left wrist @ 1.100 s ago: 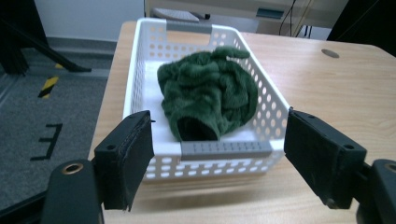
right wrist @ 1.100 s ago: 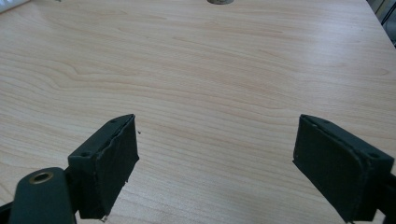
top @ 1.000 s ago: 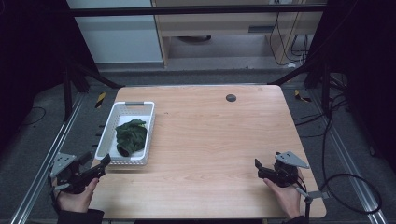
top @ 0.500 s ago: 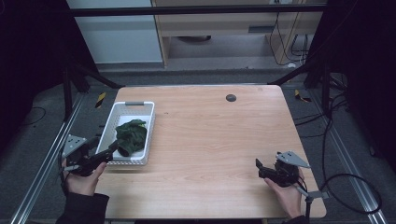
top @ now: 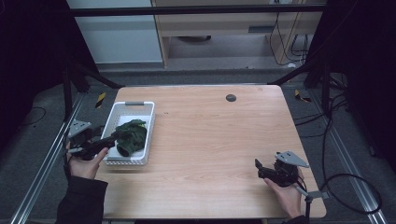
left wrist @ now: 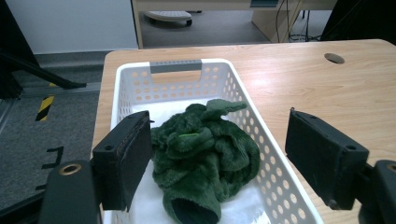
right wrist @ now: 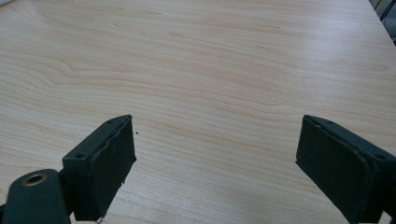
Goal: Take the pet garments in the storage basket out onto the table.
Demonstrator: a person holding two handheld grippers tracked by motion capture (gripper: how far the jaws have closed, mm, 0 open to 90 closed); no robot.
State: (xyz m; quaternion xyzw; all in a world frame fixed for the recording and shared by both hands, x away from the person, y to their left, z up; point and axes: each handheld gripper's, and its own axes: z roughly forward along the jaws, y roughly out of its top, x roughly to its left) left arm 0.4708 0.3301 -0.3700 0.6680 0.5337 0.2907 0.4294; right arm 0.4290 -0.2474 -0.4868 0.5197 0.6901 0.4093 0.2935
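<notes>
A crumpled dark green cloth lies in a white perforated basket on the left side of the wooden table. My left gripper hovers over the basket's near left wall, open, its jaws standing to either side of the cloth without pressing it. At the table's near right my right gripper is open over bare wood, nothing between its jaws.
The table has a small dark round hole near its far edge. The basket has a grey handle at its far end. Metal rails run along the floor on both sides, with cables at the right.
My left gripper has moved up and away from the table's near left corner to the basket, its jaws now around the green cloth. The right gripper has stayed put.
</notes>
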